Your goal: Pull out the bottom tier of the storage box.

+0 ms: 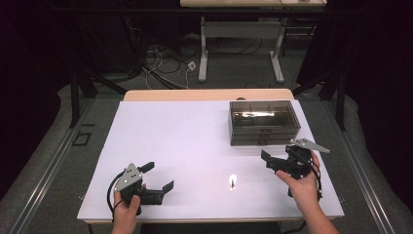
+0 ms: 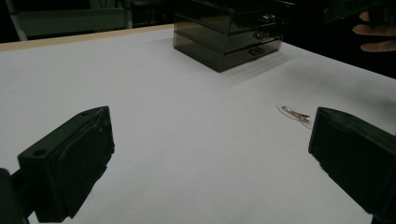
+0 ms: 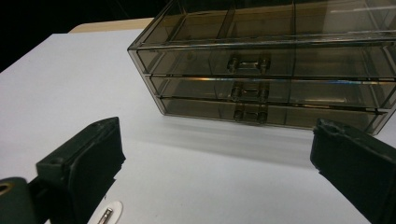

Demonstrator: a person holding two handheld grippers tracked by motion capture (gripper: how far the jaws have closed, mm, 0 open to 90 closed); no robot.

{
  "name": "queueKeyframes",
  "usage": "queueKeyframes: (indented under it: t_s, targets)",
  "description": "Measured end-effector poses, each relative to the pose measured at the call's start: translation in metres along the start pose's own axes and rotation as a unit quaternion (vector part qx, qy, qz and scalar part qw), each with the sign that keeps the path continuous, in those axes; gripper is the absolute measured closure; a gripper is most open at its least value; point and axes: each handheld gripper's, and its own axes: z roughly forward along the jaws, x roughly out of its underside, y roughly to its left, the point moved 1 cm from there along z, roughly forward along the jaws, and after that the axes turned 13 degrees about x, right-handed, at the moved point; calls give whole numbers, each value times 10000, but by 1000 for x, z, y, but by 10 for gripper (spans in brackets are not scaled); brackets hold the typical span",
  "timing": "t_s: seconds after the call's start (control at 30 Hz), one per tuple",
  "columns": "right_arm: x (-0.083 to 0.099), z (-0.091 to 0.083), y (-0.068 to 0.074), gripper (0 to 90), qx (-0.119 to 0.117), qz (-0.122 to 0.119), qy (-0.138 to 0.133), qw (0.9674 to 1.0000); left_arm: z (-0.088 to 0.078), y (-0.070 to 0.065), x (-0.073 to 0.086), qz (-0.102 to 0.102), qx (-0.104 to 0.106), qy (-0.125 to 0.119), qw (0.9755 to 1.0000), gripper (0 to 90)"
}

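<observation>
A smoky see-through drawer box [image 1: 263, 122] with three shut drawers stands at the table's back right. Its handles face my right gripper [image 3: 219, 172], which is open and empty a short way in front of the box [image 3: 266, 70]. A small silver hair clip [image 1: 233, 181] on a white backing lies on the white table [image 1: 170, 131], between the two grippers. My left gripper [image 1: 158, 176] sits low at the front left, open with nothing between its jaws. In the left gripper view the clip [image 2: 295, 113] lies just beyond the right jaw. In the right gripper view the clip [image 3: 106, 214] peeks out by the left jaw.
The table's front edge runs close to both hands. A wooden strip [image 1: 207, 94] borders the far edge. Beyond it are another desk's legs [image 1: 203, 58] and floor cables. The other hand [image 2: 378, 30] appears at the top right of the left gripper view.
</observation>
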Motion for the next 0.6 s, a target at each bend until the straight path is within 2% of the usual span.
queueKeyframes:
  t_s: [0.17,0.37,0.6]
  targets:
    - [-4,4,4,41,-61,93,151,9998,0,0,0,2,5,8,10000,3]
    - [-12,11,6,147,-19,57,207,9998,1,0,0,34,24,48,10000,3]
    - [-15,19,1,158,-112,312,389,9987,2,0,1,9,31,39,10000,3]
